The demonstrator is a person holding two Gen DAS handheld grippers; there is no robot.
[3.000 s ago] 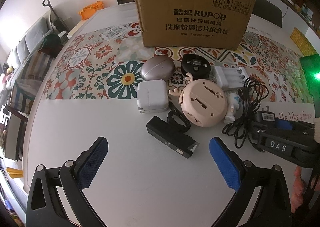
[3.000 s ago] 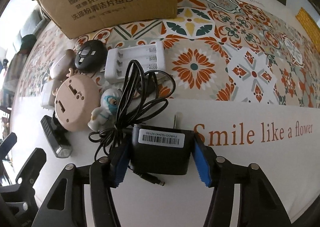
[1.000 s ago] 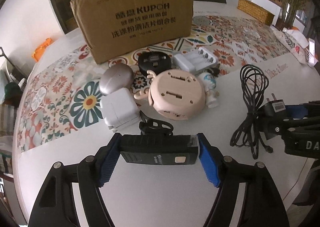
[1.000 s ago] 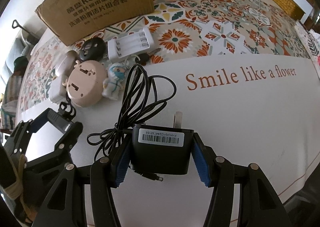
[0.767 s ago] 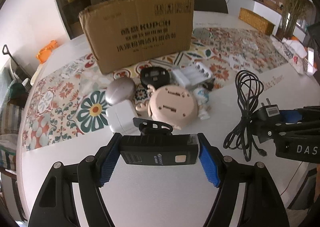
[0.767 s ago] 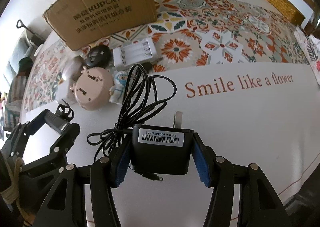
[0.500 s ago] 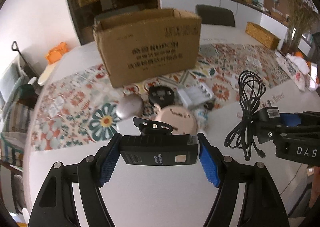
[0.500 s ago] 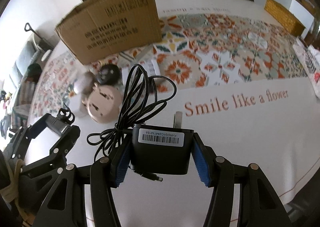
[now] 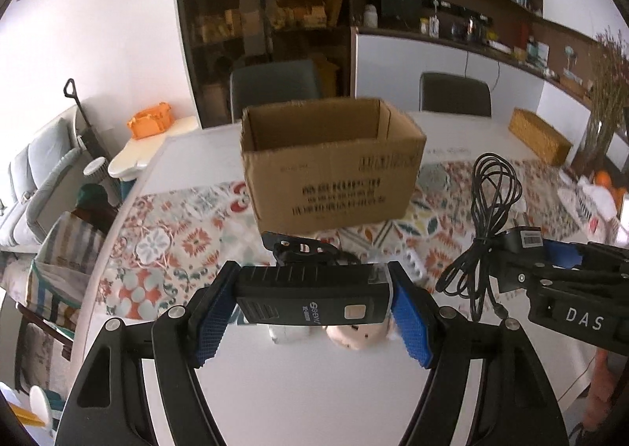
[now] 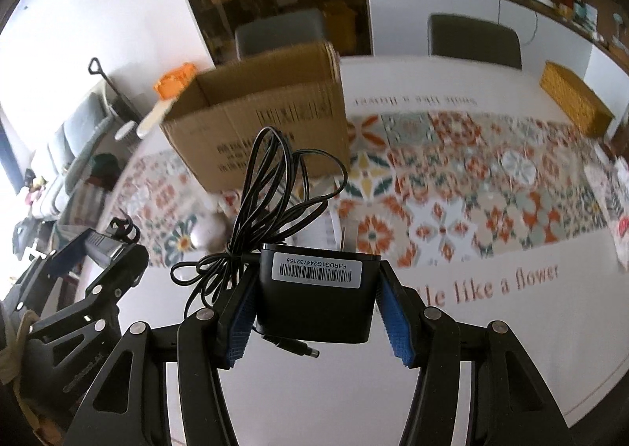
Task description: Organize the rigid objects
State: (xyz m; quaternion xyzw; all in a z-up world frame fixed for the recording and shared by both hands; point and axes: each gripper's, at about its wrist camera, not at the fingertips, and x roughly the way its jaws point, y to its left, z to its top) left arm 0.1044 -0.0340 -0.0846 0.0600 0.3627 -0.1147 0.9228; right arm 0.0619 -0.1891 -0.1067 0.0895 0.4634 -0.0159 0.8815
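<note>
My left gripper point(image 9: 312, 302) is shut on a black bike light point(image 9: 310, 298) with a strap mount, held high above the table. My right gripper point(image 10: 316, 296) is shut on a black power adapter point(image 10: 318, 292) whose coiled cable point(image 10: 275, 194) hangs in front. Both also show in the other view: the adapter point(image 9: 525, 239) at the right, the left gripper with the light point(image 10: 106, 245) at the left. An open cardboard box point(image 9: 330, 170) stands ahead on the patterned runner, its inside partly visible; it also shows in the right wrist view point(image 10: 259, 115).
Below the left gripper lie a white charger point(image 9: 291, 332) and a pink round gadget point(image 9: 354, 336), mostly hidden. A grey oval case point(image 10: 208, 233) lies by the box. A wicker basket point(image 9: 538, 137) stands at the table's far right. Chairs stand behind the table.
Both grippers have risen well above the table with their objects still held. The box's open top has come into view and the objects on the table have dropped below.
</note>
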